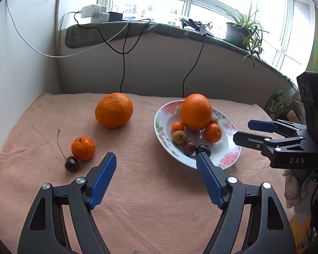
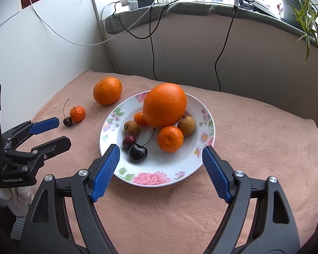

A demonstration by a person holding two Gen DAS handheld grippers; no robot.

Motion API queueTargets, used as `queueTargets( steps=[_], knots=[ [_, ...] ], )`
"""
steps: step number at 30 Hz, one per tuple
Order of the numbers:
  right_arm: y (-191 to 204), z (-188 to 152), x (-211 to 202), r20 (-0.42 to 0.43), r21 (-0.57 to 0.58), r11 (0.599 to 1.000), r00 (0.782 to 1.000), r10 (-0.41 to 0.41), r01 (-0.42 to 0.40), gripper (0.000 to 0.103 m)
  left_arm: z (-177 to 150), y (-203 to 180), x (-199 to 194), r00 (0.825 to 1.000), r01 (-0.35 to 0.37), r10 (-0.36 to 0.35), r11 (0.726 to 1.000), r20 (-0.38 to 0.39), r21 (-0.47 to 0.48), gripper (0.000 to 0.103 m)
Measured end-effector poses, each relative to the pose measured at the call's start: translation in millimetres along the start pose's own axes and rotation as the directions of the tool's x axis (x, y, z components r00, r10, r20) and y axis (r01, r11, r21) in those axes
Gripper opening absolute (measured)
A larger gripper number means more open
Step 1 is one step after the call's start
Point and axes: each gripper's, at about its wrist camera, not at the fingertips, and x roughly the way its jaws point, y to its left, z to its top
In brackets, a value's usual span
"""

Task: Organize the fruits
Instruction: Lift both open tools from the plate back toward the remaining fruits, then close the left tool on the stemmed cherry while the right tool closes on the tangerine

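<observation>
A floral plate [image 2: 159,175] [image 1: 229,158] on the pink cloth holds a big orange [image 2: 164,105] [image 1: 196,112], small tangerines, brown longans and two dark cherries [image 2: 137,152]. Loose on the cloth to its left lie a big orange [image 1: 114,110] [image 2: 107,90], a small tangerine [image 1: 83,148] [image 2: 77,113] and a dark cherry [image 1: 72,164] [image 2: 67,121]. My left gripper [image 1: 155,158] [image 2: 61,132] is open and empty above the cloth, between the loose fruit and the plate. My right gripper [image 2: 160,151] [image 1: 241,131] is open and empty over the plate's near rim.
A wall and a window sill [image 1: 159,29] with chargers, cables and a potted plant [image 1: 243,29] stand behind the table. Black cables [image 1: 123,69] hang down to the cloth's far edge. A white panel [image 1: 21,63] closes the left side.
</observation>
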Motion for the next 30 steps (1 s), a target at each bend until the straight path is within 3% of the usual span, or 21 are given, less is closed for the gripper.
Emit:
queueTargets(
  steps=[11,21,27,30],
  knots=[
    [53,17,8,0.025,-0.11,0.991,0.997,0.073,-0.07,0.083,-16,60,-23,0.996,-0.087,0.088,0.992,0.013,-0.095,0.078],
    [96,30,33,-0.031,-0.158,0.973,0.986,0.164,-0.167,0.083,-32,104,-28,0.989,-0.147,0.147,0.977,-0.011,-0.153,0.078],
    [110,38,52,-0.066,-0.099,0.964,0.968,0.242,-0.248,0.081,-33,118,-22,0.992,-0.126,0.125,0.977,-0.016,-0.174,0.077],
    [119,41,65,-0.094,-0.087,0.959,0.96,0.263,-0.271,0.073,-32,120,-17,0.995,-0.101,0.098,0.98,-0.025,-0.17,0.069]
  ],
)
